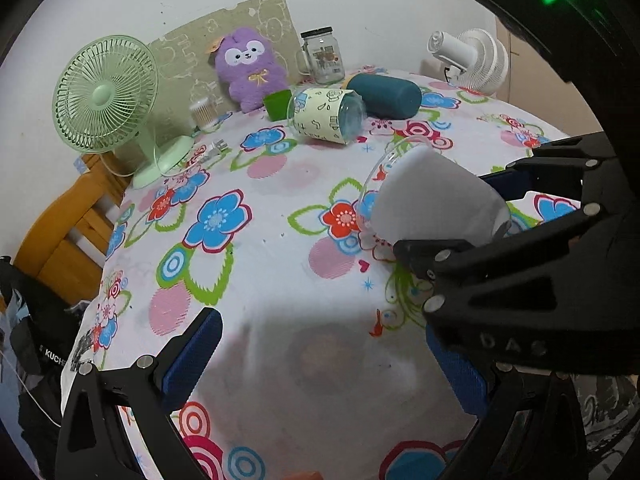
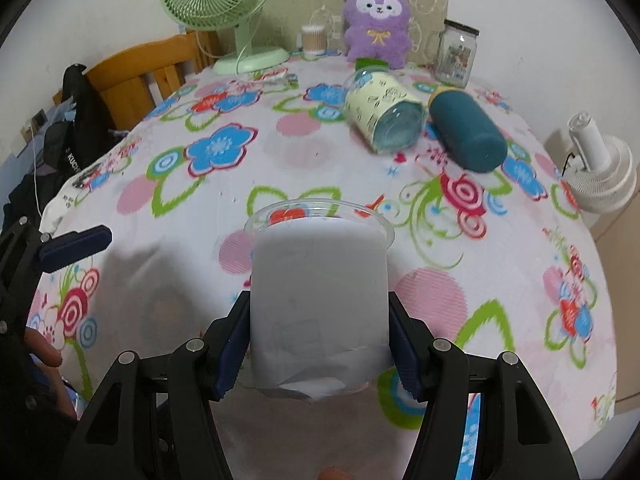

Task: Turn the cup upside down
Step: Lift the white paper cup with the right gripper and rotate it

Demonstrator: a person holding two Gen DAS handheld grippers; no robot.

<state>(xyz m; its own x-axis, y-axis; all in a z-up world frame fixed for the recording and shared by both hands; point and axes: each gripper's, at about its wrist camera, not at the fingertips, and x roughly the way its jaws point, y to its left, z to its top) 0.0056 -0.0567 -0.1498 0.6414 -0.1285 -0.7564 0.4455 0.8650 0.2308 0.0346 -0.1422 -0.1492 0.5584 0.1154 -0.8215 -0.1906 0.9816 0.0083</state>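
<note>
A clear plastic cup [image 2: 320, 300] with a white paper lining is held by my right gripper [image 2: 320, 344], shut on its lower body. The cup is tilted, its open rim pointing forward and away from the gripper, above the flowered tablecloth. In the left wrist view the same cup [image 1: 436, 204] lies tipped to the left, rim low near the cloth, with the right gripper [image 1: 460, 216] clamped on it. My left gripper [image 1: 324, 356] is open and empty, to the left of the cup. One left finger [image 2: 76, 246] shows in the right wrist view.
A patterned cup [image 2: 382, 116] and a teal bottle [image 2: 468, 136] lie on their sides at the back. Behind them stand a purple plush [image 2: 378, 20], a glass jar [image 2: 456, 54], a green fan [image 2: 218, 4] and a small green cup [image 1: 277, 104]. A white fan [image 2: 596, 164] is at right, a wooden chair [image 2: 144, 76] at left.
</note>
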